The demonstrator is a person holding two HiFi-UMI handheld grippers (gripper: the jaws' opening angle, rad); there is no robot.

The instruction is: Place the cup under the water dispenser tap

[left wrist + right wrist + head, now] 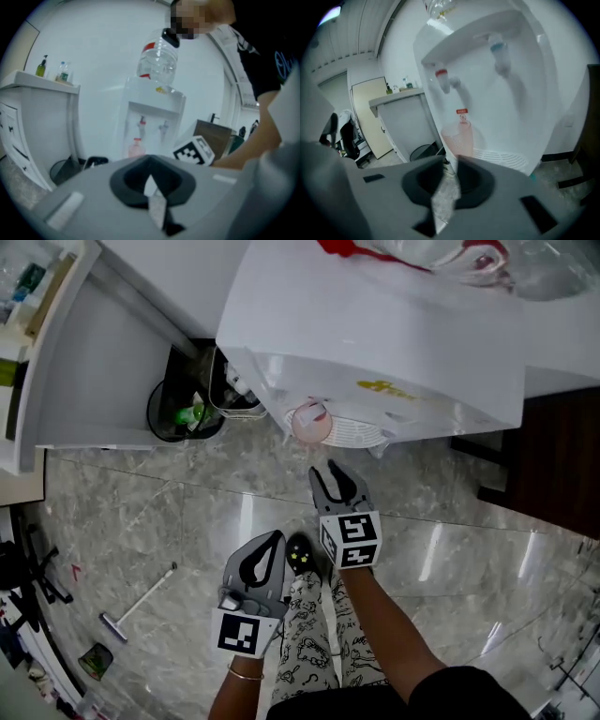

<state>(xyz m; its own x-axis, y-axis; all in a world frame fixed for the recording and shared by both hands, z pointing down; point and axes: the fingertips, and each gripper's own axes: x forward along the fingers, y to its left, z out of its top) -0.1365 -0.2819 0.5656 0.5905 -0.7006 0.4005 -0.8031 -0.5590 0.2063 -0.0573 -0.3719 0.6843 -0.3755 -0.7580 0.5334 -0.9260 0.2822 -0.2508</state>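
Note:
A pale pink cup (pixel 309 421) stands upright on the white drip tray (pixel 362 435) of the water dispenser (pixel 375 324). In the right gripper view the cup (pixel 458 138) sits below the red tap (pixel 443 77), with the blue tap (pixel 499 51) to its right. My right gripper (pixel 325 470) hangs just in front of the tray, a short way from the cup, open with nothing between its jaws. My left gripper (pixel 275 538) is lower and further back, shut and empty. It sees the cup (pixel 136 147) far ahead.
A black bin (pixel 178 413) and a wire basket (pixel 232 390) stand left of the dispenser, beside a white counter (pixel 56 362). A dark wooden cabinet (pixel 553 465) is at the right. A long-handled tool (pixel 136 601) lies on the marble floor. My shoe (pixel 300 557) shows between the grippers.

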